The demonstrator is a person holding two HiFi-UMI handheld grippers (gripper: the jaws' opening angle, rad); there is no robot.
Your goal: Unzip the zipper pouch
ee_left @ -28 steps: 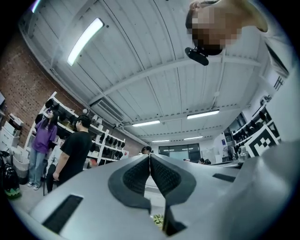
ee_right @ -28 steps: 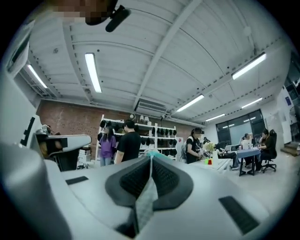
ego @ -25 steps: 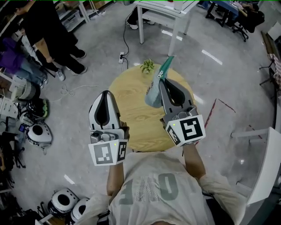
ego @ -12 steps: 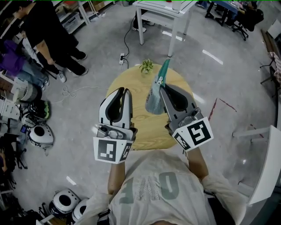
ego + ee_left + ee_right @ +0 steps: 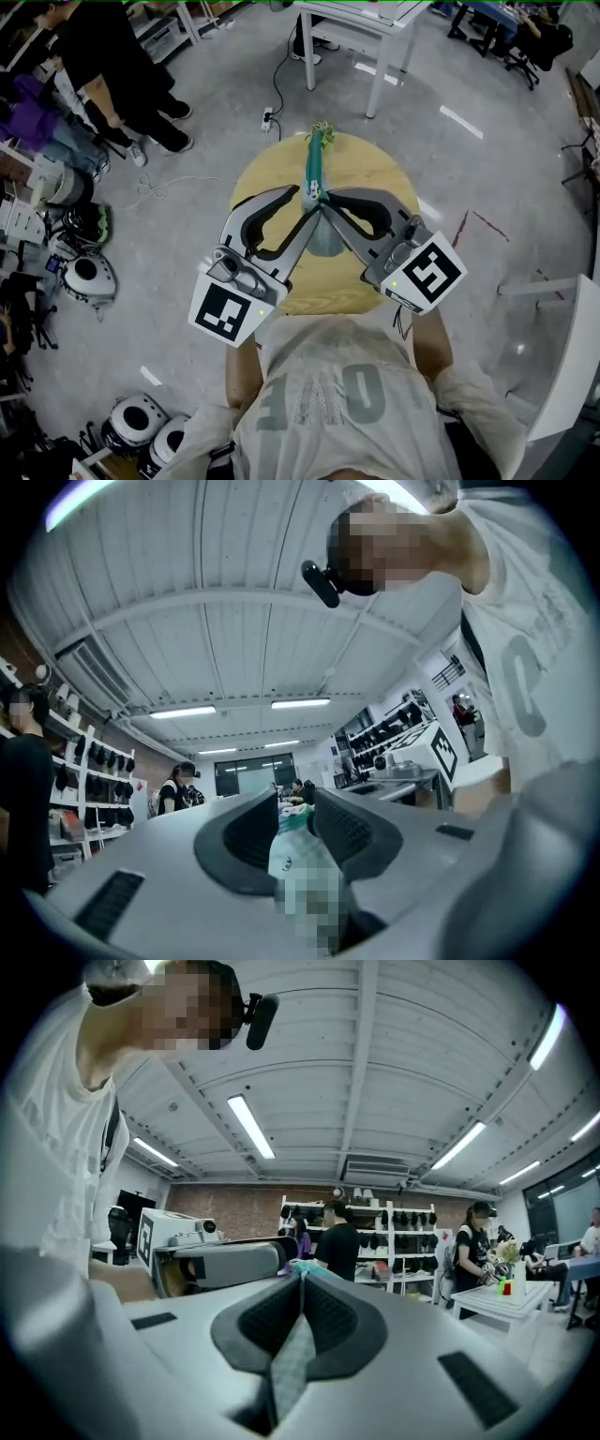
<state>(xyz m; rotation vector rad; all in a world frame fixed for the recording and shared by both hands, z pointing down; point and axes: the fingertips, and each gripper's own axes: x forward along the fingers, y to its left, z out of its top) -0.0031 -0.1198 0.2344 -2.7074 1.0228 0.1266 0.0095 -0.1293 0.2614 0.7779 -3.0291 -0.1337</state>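
A teal zipper pouch [image 5: 316, 169] hangs in the air over the round wooden table [image 5: 366, 178], seen edge-on. My right gripper [image 5: 324, 201] comes in from the right and is shut on the pouch's lower part; in the right gripper view the fabric [image 5: 292, 1354] is pinched flat between its jaws [image 5: 301, 1279]. From the left, my left gripper [image 5: 307, 200] meets the same spot. In the left gripper view the pouch [image 5: 298, 855] fills the narrow gap between the jaws [image 5: 296, 803], which close on it. The left gripper's body [image 5: 225, 1262] shows beside the pouch.
A small green plant [image 5: 322, 131] stands at the table's far edge, behind the pouch. A white table [image 5: 361, 19] is beyond it, with a cable and power strip [image 5: 267, 117] on the floor. People [image 5: 103, 56] stand far left; helmets [image 5: 141, 431] lie near left.
My left gripper swung right and inward until its jaws reached the pouch. The right gripper turned left, bringing the pouch to the middle and edge-on.
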